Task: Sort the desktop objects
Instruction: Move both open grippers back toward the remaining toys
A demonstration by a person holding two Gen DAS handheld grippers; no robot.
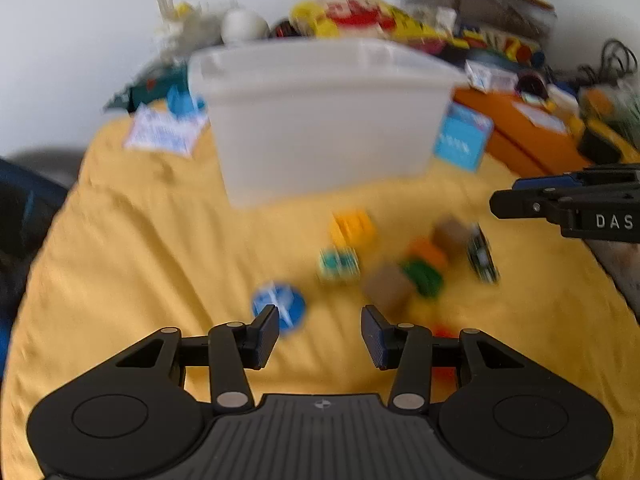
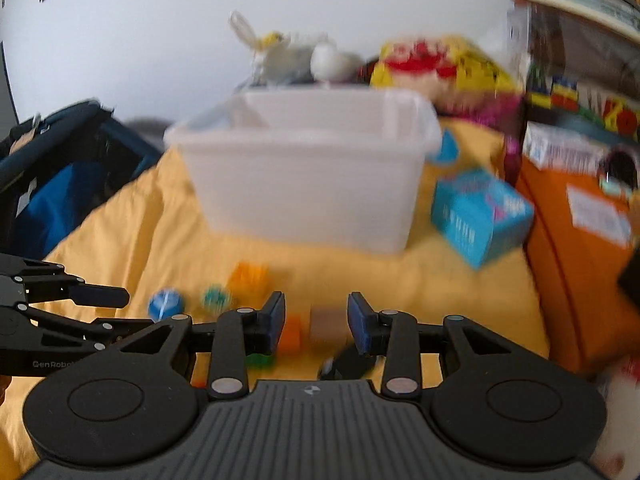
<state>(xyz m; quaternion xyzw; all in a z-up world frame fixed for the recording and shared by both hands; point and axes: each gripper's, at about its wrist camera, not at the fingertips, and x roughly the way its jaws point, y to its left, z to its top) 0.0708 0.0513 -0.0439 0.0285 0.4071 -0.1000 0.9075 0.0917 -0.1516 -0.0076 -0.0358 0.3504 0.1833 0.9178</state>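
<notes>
Translucent white plastic: the storage bin [image 1: 328, 120] stands on the yellow cloth [image 1: 140, 240] and serves as landmark; its inside is not visible.
Small items: a loose cluster lies on the cloth in front of the bin, all blurred.
Nearest the bin: a yellow-orange brick [image 1: 352, 226], with a teal-and-white piece [image 1: 339, 265] just in front of it.
Left of the cluster: a blue round disc [image 1: 279, 306], farthest from the bin.
Right of the cluster: two brown blocks [image 1: 390, 288], an orange piece [image 1: 428, 252], a green brick [image 1: 424, 276] and a dark green object [image 1: 482, 254], packed close together.
Left gripper [image 1: 319, 334]: released, nothing between the jaws; it hovers short of the disc and the nearer brown block.
Right gripper [image 2: 316, 322]: released too, jaws apart above a brown block [image 2: 326, 326], not gripping it.
Beside the bin: a teal carton [image 1: 462, 140] on its right, a printed paper [image 1: 162, 134] on its left.
Risk: the right-hand pieces sit so tight that a closing jaw could likely shove a neighbour or catch two at once.
Risk: the two grippers work close together and could collide.
Risk: the wrinkled cloth may let a brick tip as the pads close.
</notes>
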